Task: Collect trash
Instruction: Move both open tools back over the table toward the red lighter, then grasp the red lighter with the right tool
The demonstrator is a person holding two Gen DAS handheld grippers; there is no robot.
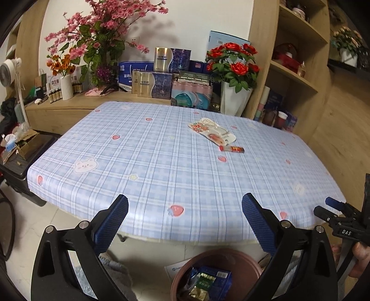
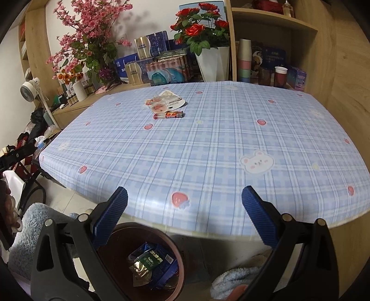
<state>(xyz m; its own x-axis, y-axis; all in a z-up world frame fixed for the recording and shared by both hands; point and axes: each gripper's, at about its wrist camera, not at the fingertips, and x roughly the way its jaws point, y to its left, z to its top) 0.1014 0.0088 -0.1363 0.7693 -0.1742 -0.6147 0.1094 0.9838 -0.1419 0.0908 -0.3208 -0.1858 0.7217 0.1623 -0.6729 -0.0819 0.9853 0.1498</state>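
A flat printed wrapper (image 1: 211,130) (image 2: 165,103) lies on the blue plaid table (image 1: 161,162) (image 2: 219,143), far from both grippers. Beside it lies a small red tube-shaped piece (image 1: 232,148) (image 2: 168,114). A brown bin (image 1: 245,258) (image 2: 120,250) stands on the floor under the near table edge, holding blue and green crumpled packets (image 1: 210,284) (image 2: 152,261). My left gripper (image 1: 185,215) hangs open over the near table edge, above the bin, nothing between its fingers. My right gripper (image 2: 184,214) is open too, empty, at the same edge; it also shows at the right in the left wrist view (image 1: 333,208).
Flower pots (image 1: 233,69) (image 2: 201,34), boxes (image 1: 161,74) and bottles crowd the wooden ledge behind the table. Shelves (image 1: 298,60) (image 2: 272,20) rise at the right. A fan (image 1: 10,69) (image 2: 30,89) and clutter stand at the left. Fluffy blue cloth (image 2: 30,231) lies on the floor.
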